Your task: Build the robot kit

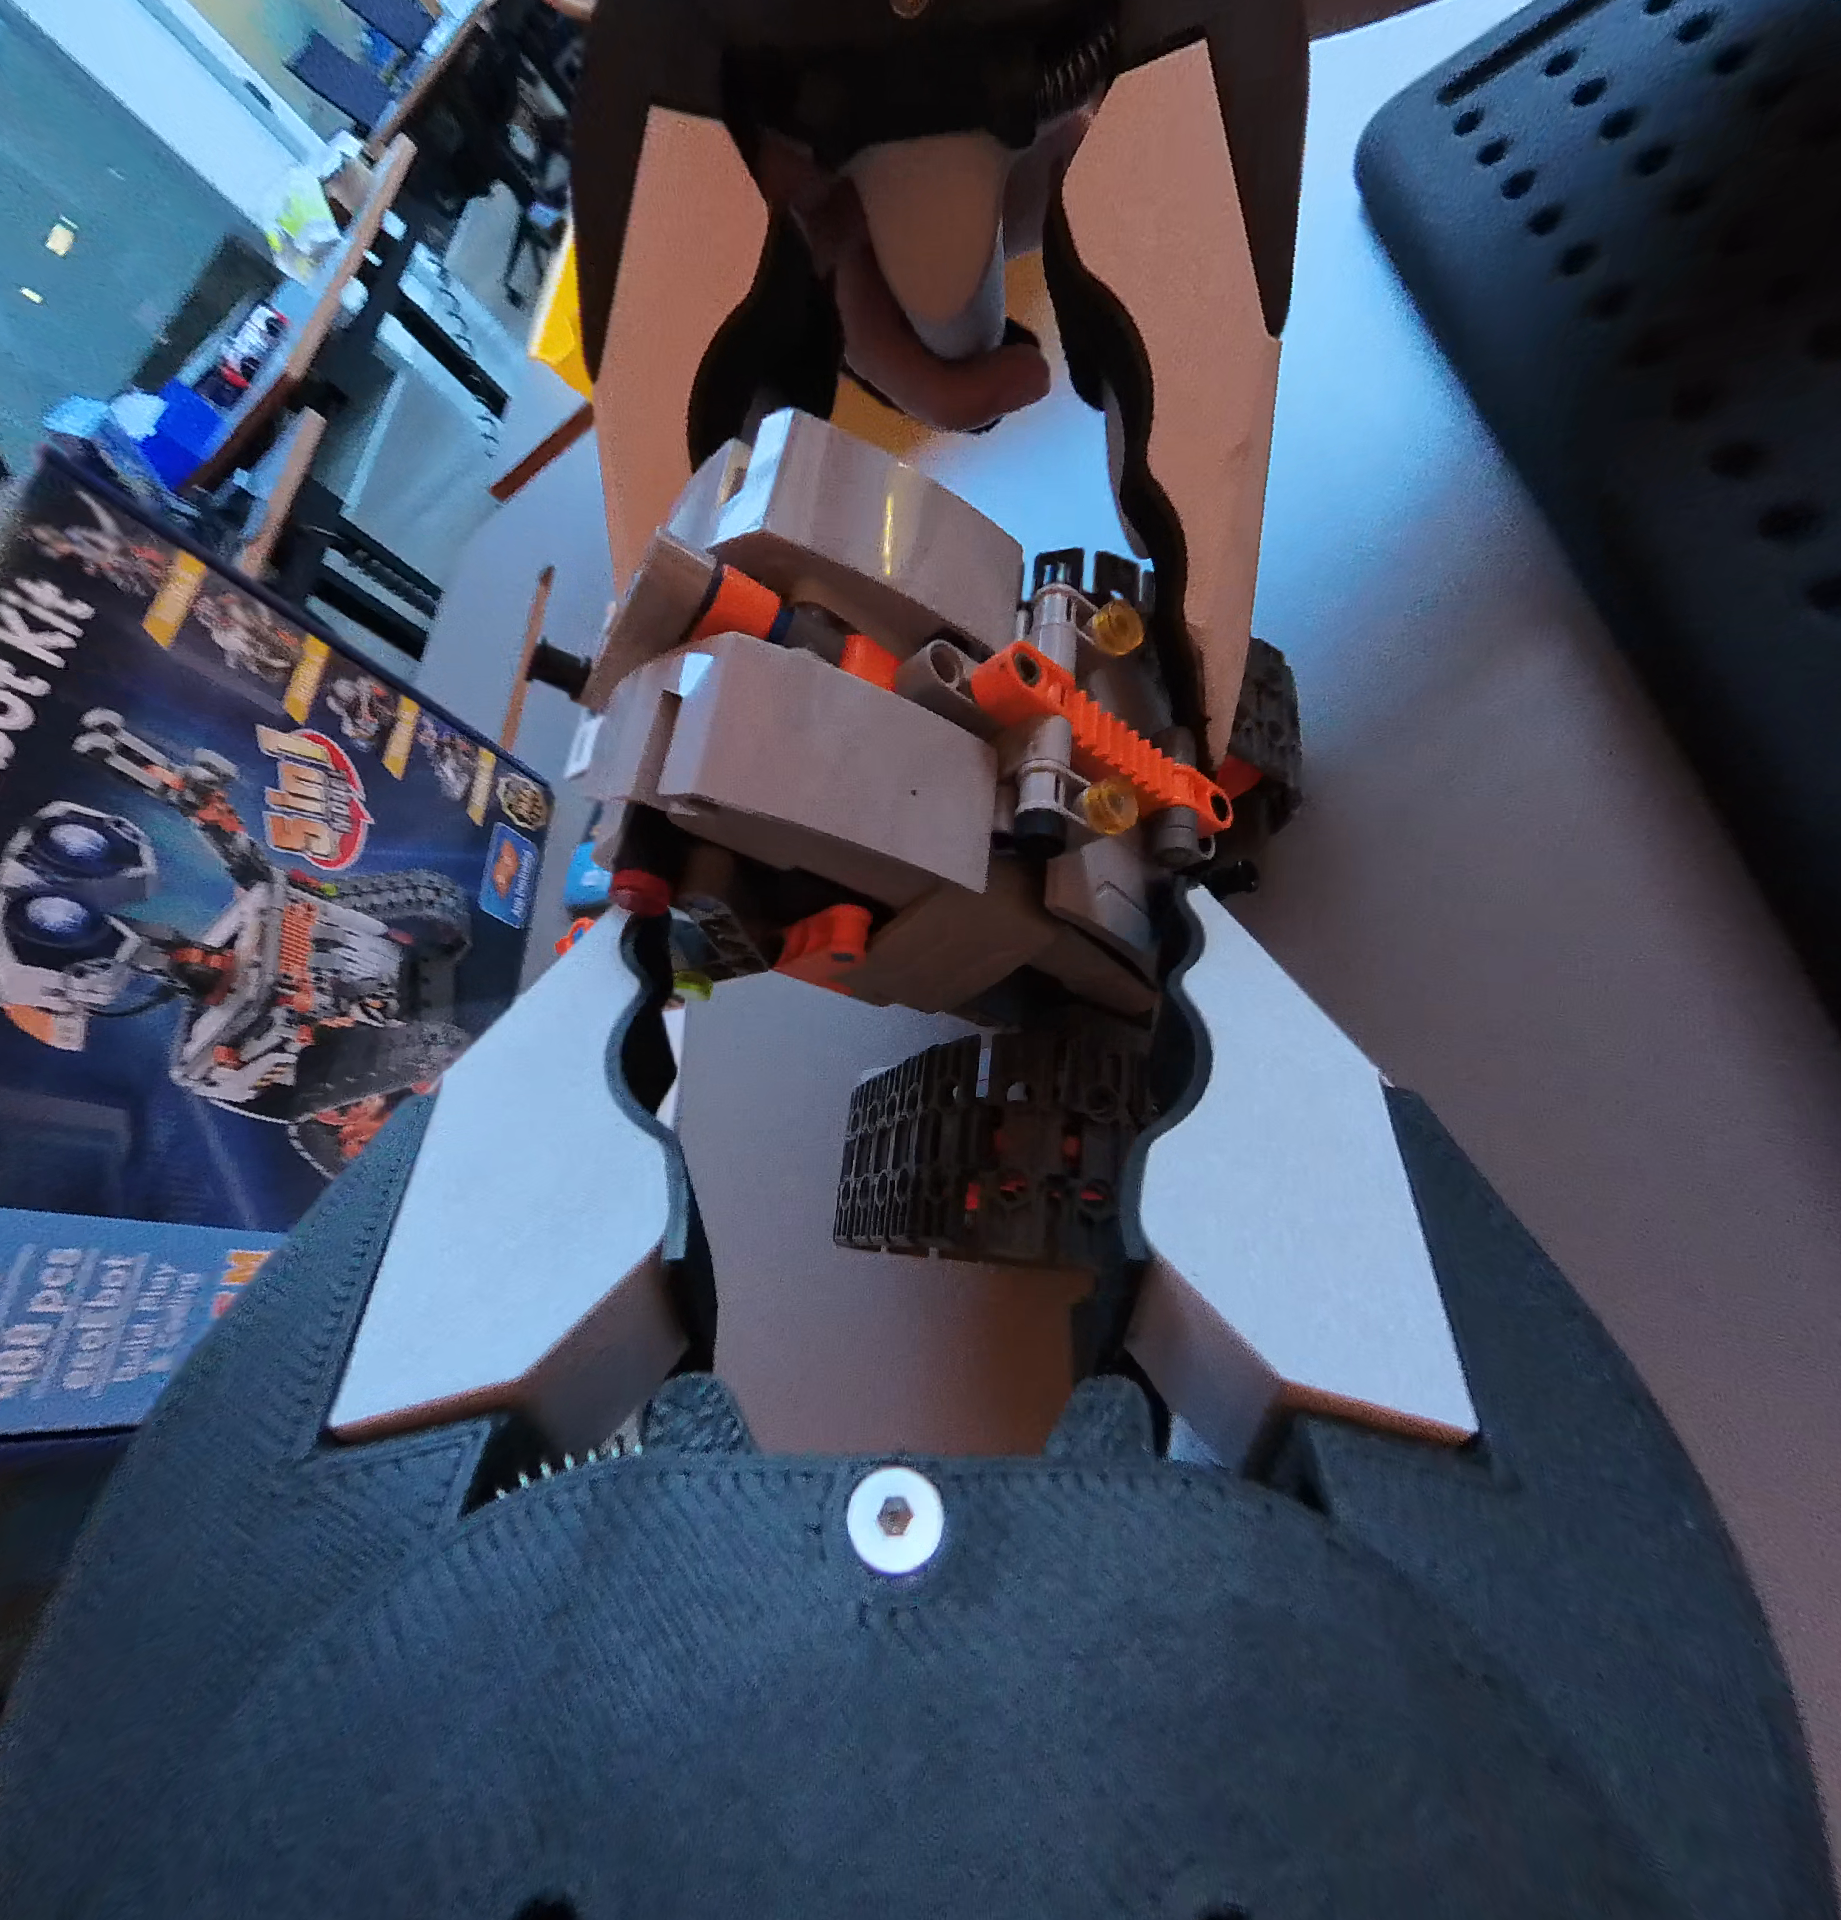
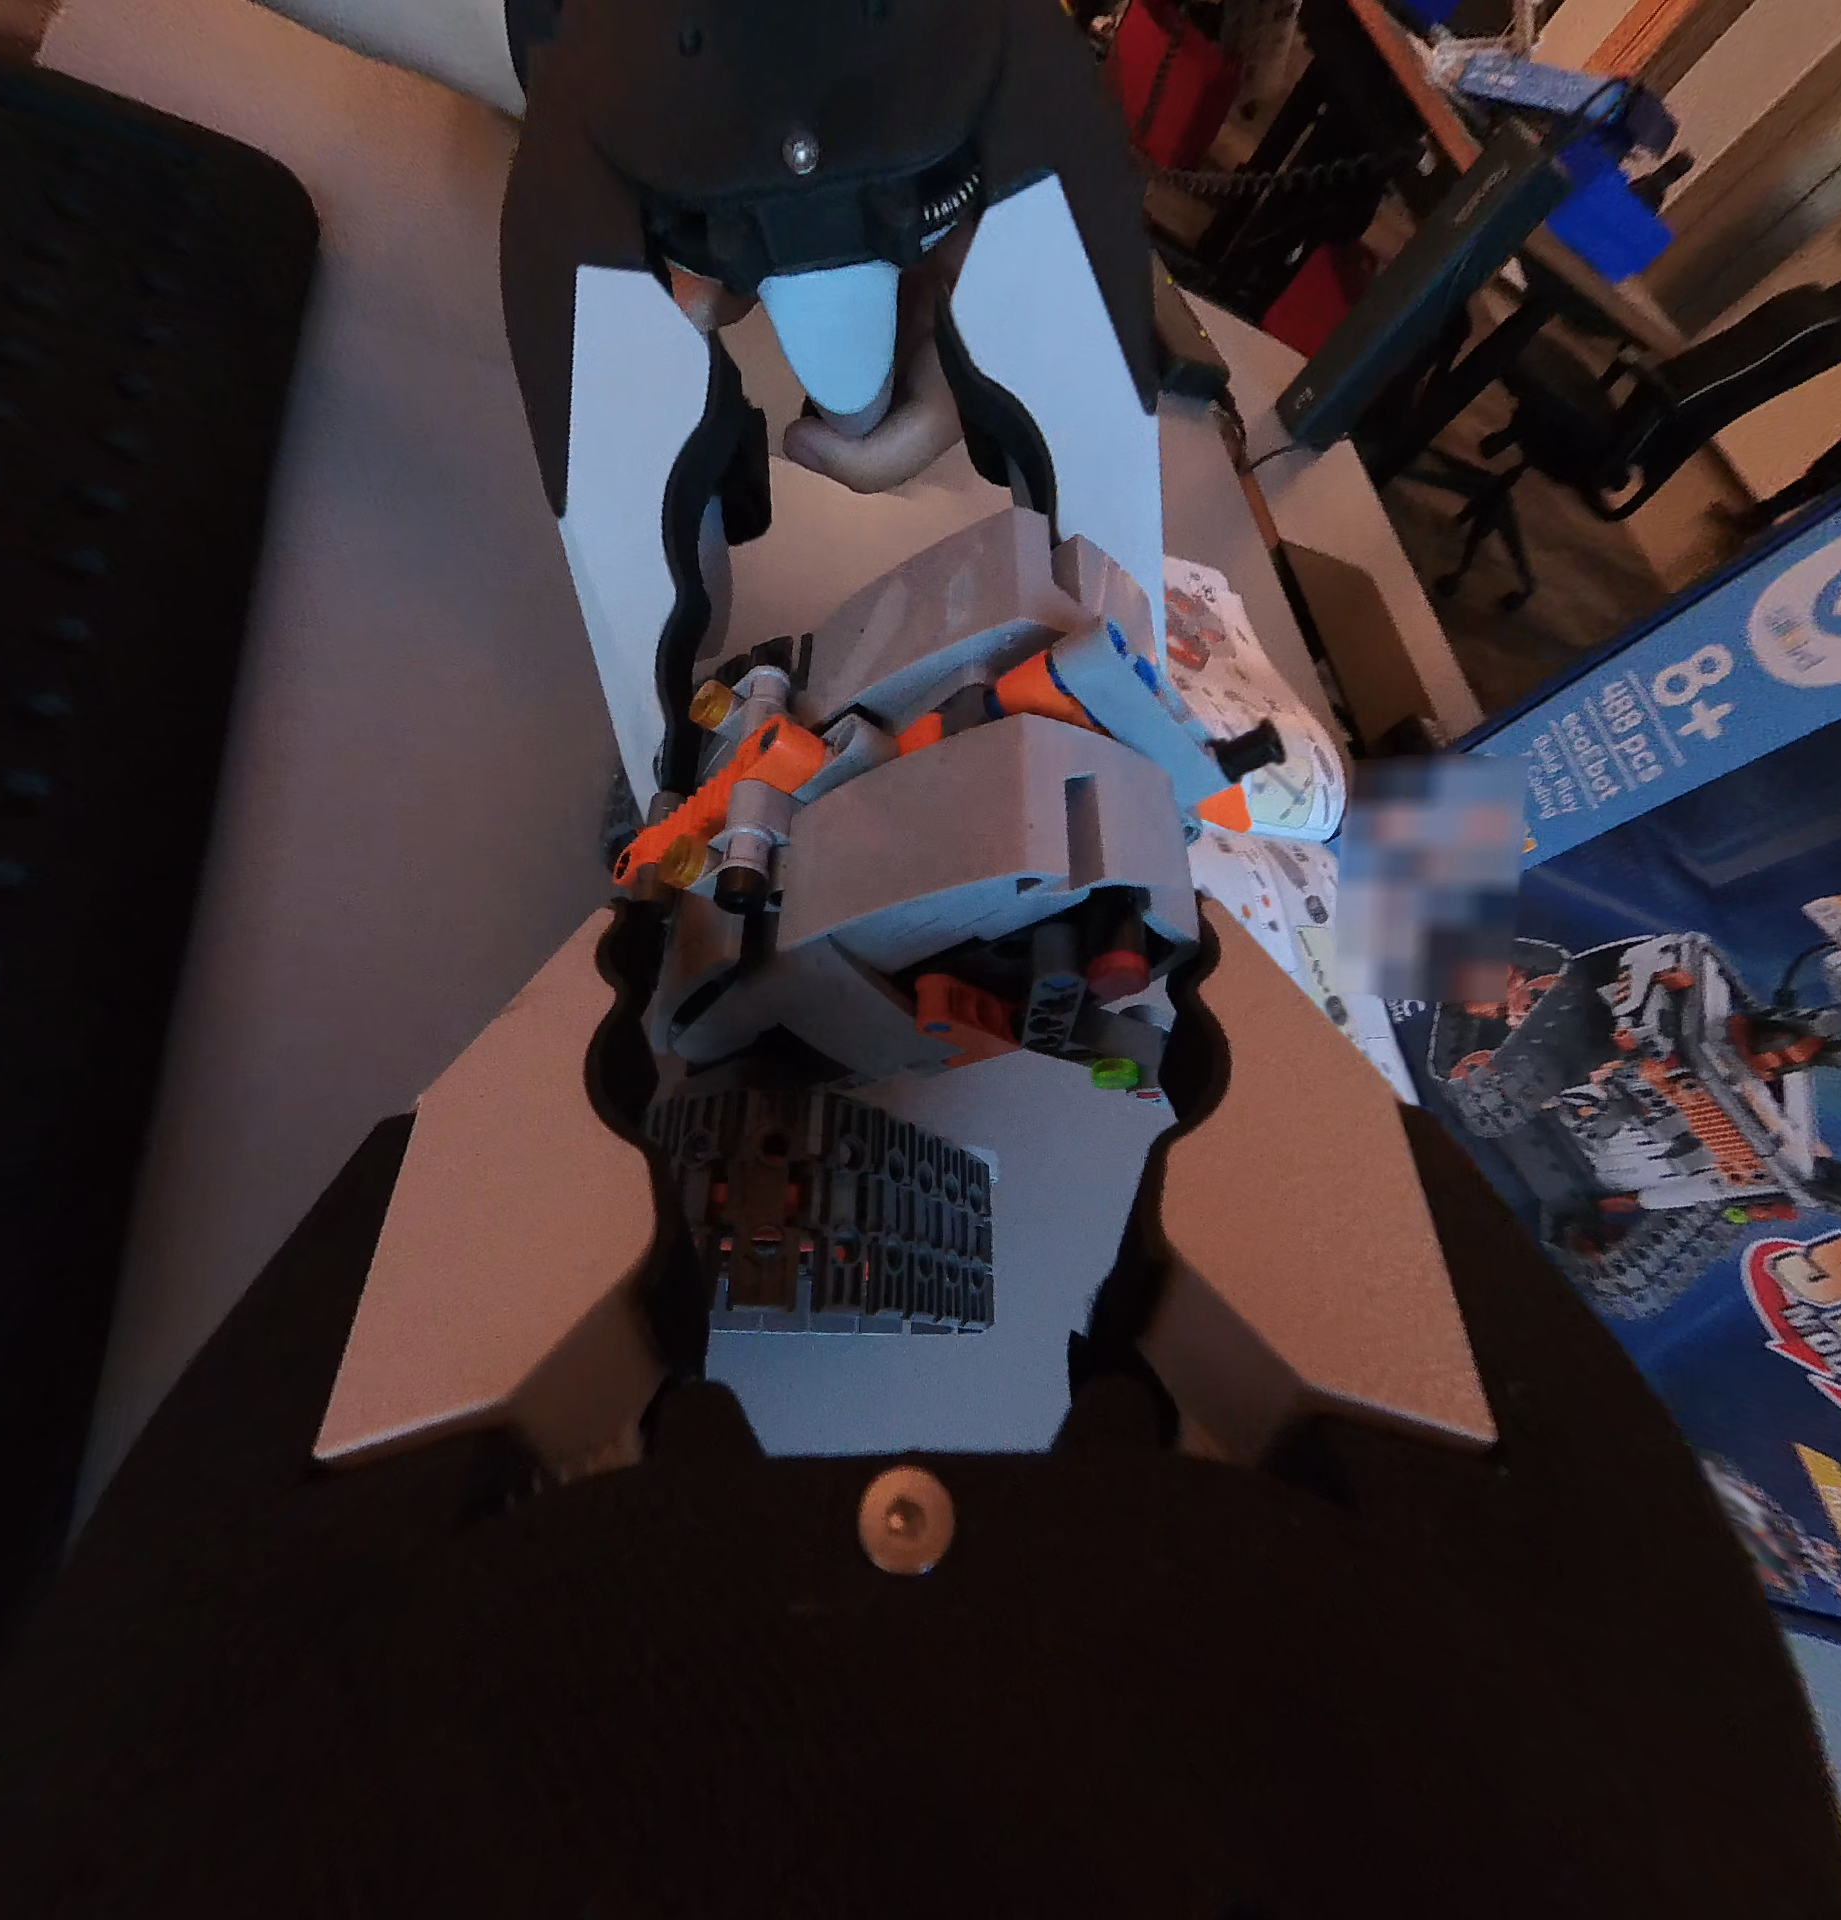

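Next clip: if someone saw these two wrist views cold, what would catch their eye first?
Centre of both views: a grey and orange brick-built robot model with black treads, gripped from opposite sides by the left gripper and the right gripper, which face each other over a pale table. Beside it lies the blue kit box, and a black perforated pad on the other side.

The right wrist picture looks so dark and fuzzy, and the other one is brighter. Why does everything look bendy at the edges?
Right wrist view: dim, warm light; the black printed gripper body is nearly lost in shadow, and the blue printed cardboard box is soft. Left wrist view: brighter, cooler light, with glare on the grey curved brick panel. Both views: the wide-angle lens bends the edges.
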